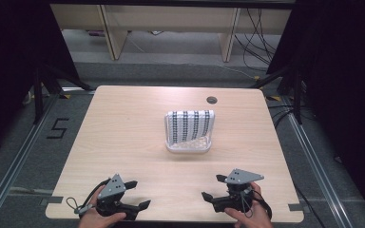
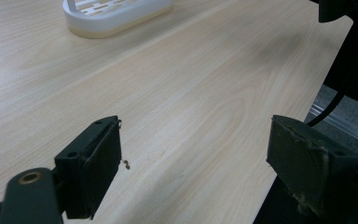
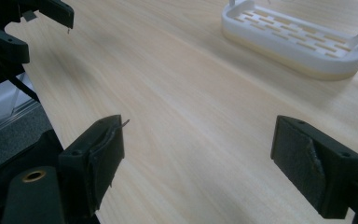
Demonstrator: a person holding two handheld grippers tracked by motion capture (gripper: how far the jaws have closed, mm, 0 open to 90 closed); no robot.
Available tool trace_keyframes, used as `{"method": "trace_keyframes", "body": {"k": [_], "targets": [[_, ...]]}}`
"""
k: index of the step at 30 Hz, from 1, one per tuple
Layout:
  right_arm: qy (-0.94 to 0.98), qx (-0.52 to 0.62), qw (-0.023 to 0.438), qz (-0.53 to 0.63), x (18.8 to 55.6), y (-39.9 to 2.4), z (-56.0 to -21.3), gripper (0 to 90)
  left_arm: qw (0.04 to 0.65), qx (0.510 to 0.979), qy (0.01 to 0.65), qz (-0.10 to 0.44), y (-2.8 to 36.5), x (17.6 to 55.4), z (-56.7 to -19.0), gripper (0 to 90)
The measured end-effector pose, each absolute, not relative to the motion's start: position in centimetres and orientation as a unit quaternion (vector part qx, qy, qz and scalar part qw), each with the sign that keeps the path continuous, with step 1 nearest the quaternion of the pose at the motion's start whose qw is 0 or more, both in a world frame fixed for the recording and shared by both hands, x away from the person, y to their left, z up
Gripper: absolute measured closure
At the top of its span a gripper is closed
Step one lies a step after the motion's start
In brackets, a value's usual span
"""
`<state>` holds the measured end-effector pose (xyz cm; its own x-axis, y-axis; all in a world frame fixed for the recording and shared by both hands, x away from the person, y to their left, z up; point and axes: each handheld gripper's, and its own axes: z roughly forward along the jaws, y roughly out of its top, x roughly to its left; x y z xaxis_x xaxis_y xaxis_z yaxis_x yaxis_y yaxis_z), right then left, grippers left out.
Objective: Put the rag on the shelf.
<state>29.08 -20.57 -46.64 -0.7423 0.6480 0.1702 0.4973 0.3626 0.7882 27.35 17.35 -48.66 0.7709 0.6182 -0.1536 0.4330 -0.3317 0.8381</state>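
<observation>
The whole surface [image 1: 123, 133] is taken in from the high view: a white rack [image 1: 189, 130] stands just past its centre, toward 12 o'clock from both hands, with a row of dark-patterned pieces [image 1: 190, 124] held upright in it. What those pieces are cannot be made out at that distance. The left tongs [image 1: 135, 194] are seen at 7 o'clock near the front edge and the right tongs [image 1: 211, 187] at 5 o'clock, each held by a hand [image 1: 100, 218] and well apart from the rack. In the left gripper view only the rack's slotted white base [image 2: 116, 16] is caught at 11 o'clock, cut off by the top edge, and the left tongs [image 2: 193, 163] are shown spread wide over bare wood, holding nothing. In the right gripper view the base [image 3: 298, 42] lies at 1 o'clock, its slots plainly visible and its upright posts cropped; the right tongs [image 3: 198, 163] are likewise wide apart and empty, with the other gripper [image 3: 23, 23] glimpsed at 10 o'clock. The rack's contents are hidden from both gripper views.
</observation>
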Motion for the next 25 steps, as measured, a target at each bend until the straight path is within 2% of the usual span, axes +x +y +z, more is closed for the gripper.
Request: {"method": "trace_keyframes", "body": {"k": [12, 25], "targets": [[0.829, 0.356, 0.093, 0.421, 28.2, -21.0, -48.2, 18.0, 0.451, 0.83, 0.312, 0.102, 17.1, 26.7, -49.7, 17.0], [0.836, 0.357, 0.11, 0.402, 28.7, -21.4, -48.7, 18.2, 0.453, 0.822, 0.328, 0.11, 17.6, 27.5, -50.3, 16.8]]}}
